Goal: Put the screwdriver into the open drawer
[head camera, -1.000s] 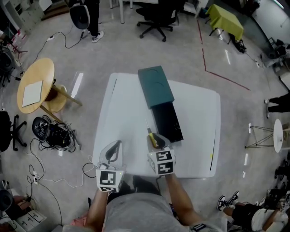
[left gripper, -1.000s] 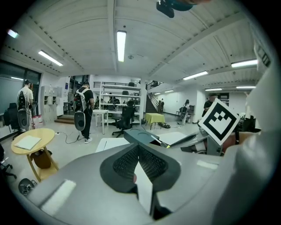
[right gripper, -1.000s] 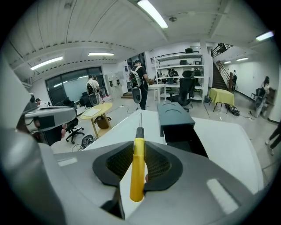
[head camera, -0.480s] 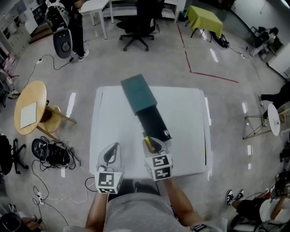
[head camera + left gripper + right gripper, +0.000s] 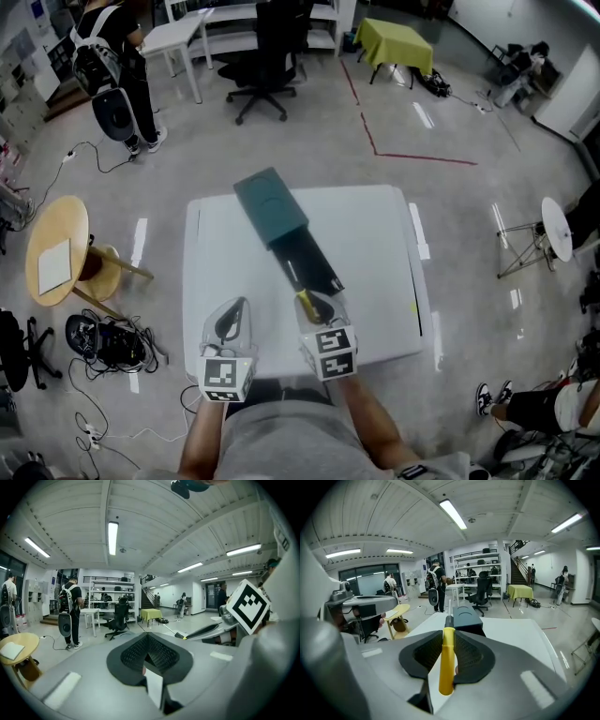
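Right gripper (image 5: 448, 654) is clamped on the screwdriver (image 5: 446, 665). The yellow handle is pinched between the pads, with the shaft sticking out past the tips toward the open drawer (image 5: 310, 264). It sits over the table (image 5: 384, 244), near the drawer's front end. Left gripper (image 5: 149, 654) has its jaws together, with nothing in them.

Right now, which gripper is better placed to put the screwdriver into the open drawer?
The right gripper: its jaws clamp the screwdriver, just short of the open drawer. The left gripper is shut, empty, farther away.
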